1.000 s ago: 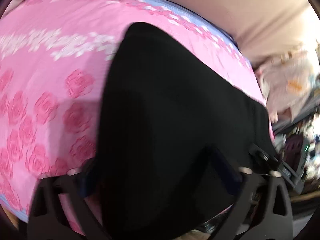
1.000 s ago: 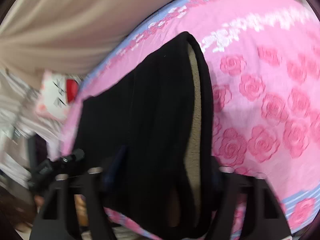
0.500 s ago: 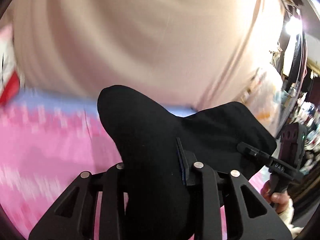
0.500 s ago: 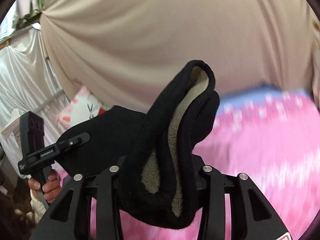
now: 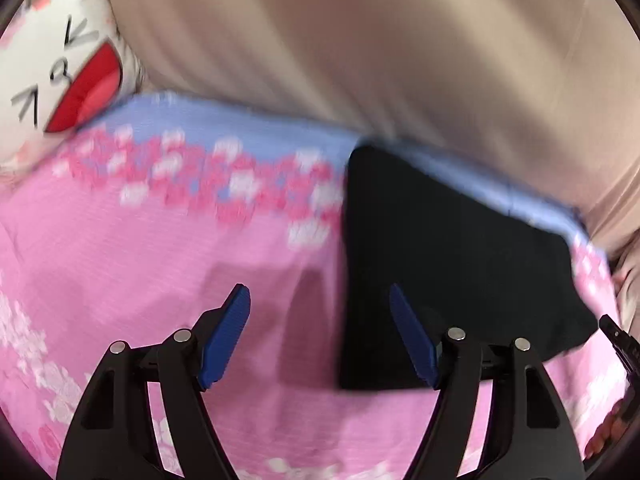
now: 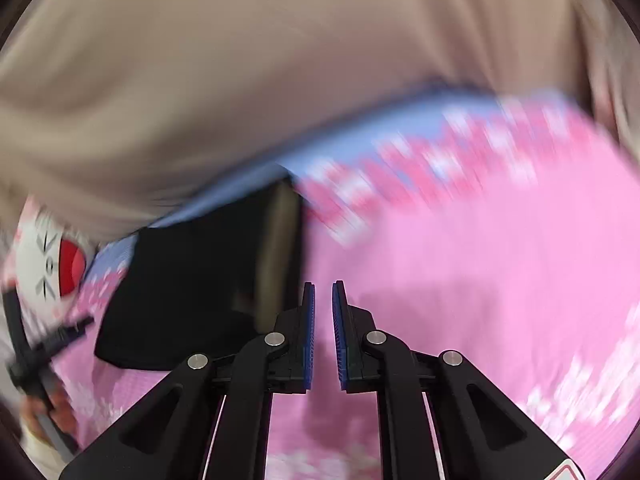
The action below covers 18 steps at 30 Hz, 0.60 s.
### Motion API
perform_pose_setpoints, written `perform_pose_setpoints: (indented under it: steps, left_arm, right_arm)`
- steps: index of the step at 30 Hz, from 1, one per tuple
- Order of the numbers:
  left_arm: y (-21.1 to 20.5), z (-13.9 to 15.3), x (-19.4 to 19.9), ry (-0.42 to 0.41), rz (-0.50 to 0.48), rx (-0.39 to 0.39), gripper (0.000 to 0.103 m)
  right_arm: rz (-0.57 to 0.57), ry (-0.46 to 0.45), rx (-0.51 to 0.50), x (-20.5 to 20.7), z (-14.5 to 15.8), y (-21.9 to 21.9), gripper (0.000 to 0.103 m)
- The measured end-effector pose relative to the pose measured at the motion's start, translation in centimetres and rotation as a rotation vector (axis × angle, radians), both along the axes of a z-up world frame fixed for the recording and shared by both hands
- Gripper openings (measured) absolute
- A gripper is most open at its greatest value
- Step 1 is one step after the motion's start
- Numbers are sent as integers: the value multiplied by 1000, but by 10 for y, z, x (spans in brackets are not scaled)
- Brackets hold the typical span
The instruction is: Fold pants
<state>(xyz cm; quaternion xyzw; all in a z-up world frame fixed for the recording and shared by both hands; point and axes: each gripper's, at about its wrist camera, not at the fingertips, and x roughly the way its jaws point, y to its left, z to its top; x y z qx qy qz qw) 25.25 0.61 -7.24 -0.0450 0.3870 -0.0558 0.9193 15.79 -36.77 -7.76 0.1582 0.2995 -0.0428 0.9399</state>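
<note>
The black pants (image 5: 448, 264) lie folded in a flat rectangle on the pink flowered bedspread (image 5: 160, 280), near its blue far edge. My left gripper (image 5: 320, 312) is open and empty, just left of the pants' left edge. In the right wrist view the folded pants (image 6: 192, 280) lie to the left, with a tan lining strip along their right edge. My right gripper (image 6: 323, 304) is empty, its blue pads almost together, just right of the pants.
A beige curtain (image 5: 360, 40) hangs behind the bed. A white cat-face pillow (image 5: 60, 80) lies at the far left corner. The other handheld gripper and a hand show at the right edge (image 5: 618, 344) and at the left edge (image 6: 44, 356).
Both grippers held the pants up half a second ago. Now the pants lie folded on the bed, both grippers have let go and drawn back to the sides.
</note>
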Motion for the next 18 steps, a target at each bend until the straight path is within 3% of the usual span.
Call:
perform_pose_setpoints:
  steps: [1, 2, 3, 4, 6, 8, 9, 11, 14, 16, 18]
  left_arm:
    - [-14, 13, 3, -32, -34, 0, 73]
    - [-27, 21, 5, -52, -59, 3, 82]
    - [-46, 29, 11, -73, -85, 26, 92]
    - [-64, 30, 18, -86, -88, 72, 94]
    - [-90, 14, 37, -66, -68, 198, 94]
    - [-108, -18, 56, 5, -52, 306, 93]
    - [-108, -38, 65, 60, -47, 328, 95]
    - [-96, -42, 59, 44, -29, 234, 95]
    - [-85, -30, 52, 67, -25, 192, 93]
    - [-83, -21, 41, 34, -21, 196, 93]
    - [-84, -16, 27, 10, -23, 218, 93]
  right_arm:
    - [41, -21, -10, 10, 13, 15, 10]
    - [84, -36, -22, 24, 24, 33, 11]
    - [126, -32, -30, 42, 28, 49, 11]
    - [154, -9, -57, 63, 25, 60, 12]
    - [130, 67, -166, 94, 0, 70, 16]
    - [86, 207, -248, 121, -55, 63, 18]
    - [79, 132, -227, 115, -57, 58, 17]
    - [64, 166, -180, 106, -44, 59, 18]
    - [79, 35, -155, 72, -15, 68, 26]
    - [45, 62, -228, 64, -24, 72, 39]
    - [24, 166, -268, 73, -51, 68, 41]
